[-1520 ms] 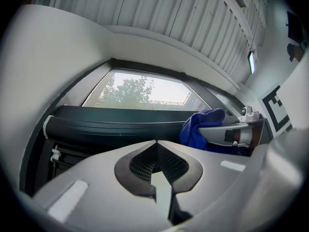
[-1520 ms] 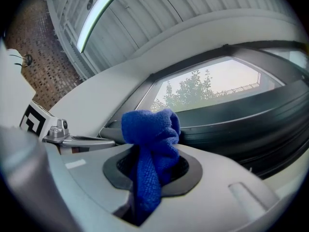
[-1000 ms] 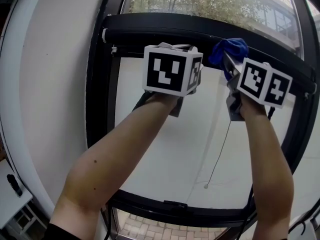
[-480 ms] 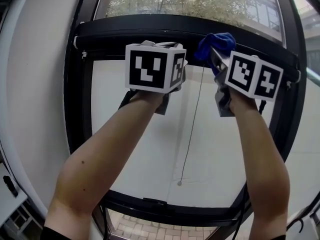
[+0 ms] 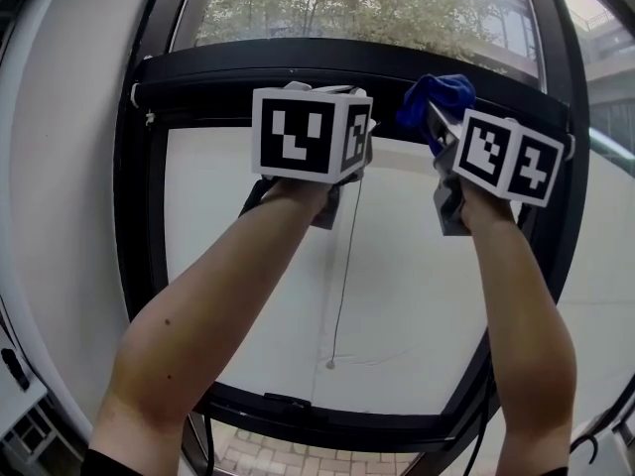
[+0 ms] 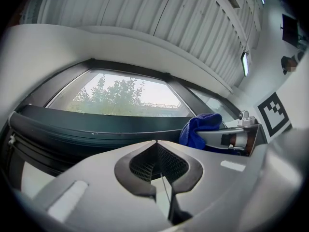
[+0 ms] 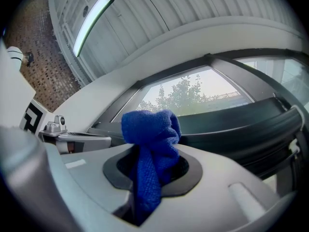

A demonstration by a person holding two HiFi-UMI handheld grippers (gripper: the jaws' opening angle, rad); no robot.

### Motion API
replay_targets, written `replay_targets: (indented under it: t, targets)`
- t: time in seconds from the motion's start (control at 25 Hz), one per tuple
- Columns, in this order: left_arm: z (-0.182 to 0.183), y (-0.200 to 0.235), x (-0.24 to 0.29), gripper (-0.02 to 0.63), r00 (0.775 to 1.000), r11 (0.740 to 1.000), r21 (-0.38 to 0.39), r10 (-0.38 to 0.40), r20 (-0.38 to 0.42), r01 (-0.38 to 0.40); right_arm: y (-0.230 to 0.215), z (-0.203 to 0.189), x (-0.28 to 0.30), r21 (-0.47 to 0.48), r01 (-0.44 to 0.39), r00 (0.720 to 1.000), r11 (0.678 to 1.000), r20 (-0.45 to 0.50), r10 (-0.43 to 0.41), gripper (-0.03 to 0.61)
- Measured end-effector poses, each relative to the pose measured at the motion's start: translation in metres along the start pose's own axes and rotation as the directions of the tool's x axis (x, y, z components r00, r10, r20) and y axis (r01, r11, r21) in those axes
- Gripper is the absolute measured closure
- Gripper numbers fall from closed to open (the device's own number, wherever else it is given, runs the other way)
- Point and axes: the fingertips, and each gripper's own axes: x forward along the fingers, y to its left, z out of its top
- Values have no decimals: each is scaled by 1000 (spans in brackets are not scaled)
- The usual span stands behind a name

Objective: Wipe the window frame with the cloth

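both arms are raised to the upper part of a black window frame [image 5: 134, 226], and the two tongs sit side by side near the top of the head view, well above the middle of the picture

the right tongs [image 7: 153, 173] are pinching a blue cloth [image 7: 152, 129]: a strip of it runs down through the slot between the jaws and a bunched knot of it stands out past the tips. in the head view that knot shows at the upper right of centre, lying over the black crossbar [image 5: 218, 72] of the frame. whether it presses on the bar or is just off it cannot be told

the left tongs [image 6: 156, 151] are pressed together with nothing held. their tips meet at a point, and only a thin sliver of the scene shows lower down between the jaws. they point at the same crossbar, left of the cloth, and in their own view the cloth shows at the right, just beside them

each tool carries a marker cube, the left cube [image 5: 311, 134] at upper centre and the right cube [image 5: 508, 156] at the upper right. the left forearm [image 5: 213, 305] and right forearm [image 5: 521, 315] rise from the bottom edge. below the crossbar a white panel [image 5: 417, 296] fills the frame, with a thin cord [image 5: 342, 276] hanging down in front of it between the arms. above the bar, trees [image 5: 347, 8] show through the glass
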Motion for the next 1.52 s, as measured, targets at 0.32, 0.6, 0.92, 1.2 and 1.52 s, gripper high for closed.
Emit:
replay_targets:
  t: [0.32, 0.6, 0.92, 1.2, 1.52]
  targets:
    - [3, -33, 17, 623, 999, 999, 3, -32, 1, 32, -28, 4, -17, -12, 23, 1000, 1000, -1, -23, 488]
    - [0, -48, 29, 623, 999, 999, 7, -44, -5, 44, -44, 5, -26, -24, 33, 999, 999, -1, -33, 488]
    - [4, -70, 46, 623, 998, 998, 24, -65, 4, 65, -70, 6, -39, -32, 63, 998, 998, 6, -63, 488]
    - [5, -112, 64, 623, 992, 992, 20, -124, 14, 124, -112, 13, -65, -36, 128, 992, 991, 11, -128, 488]
    - [3, -143, 82, 623, 988, 988, 4, -153, 18, 153, -151, 15, -86, -42, 180, 984, 983, 9, -179, 488]
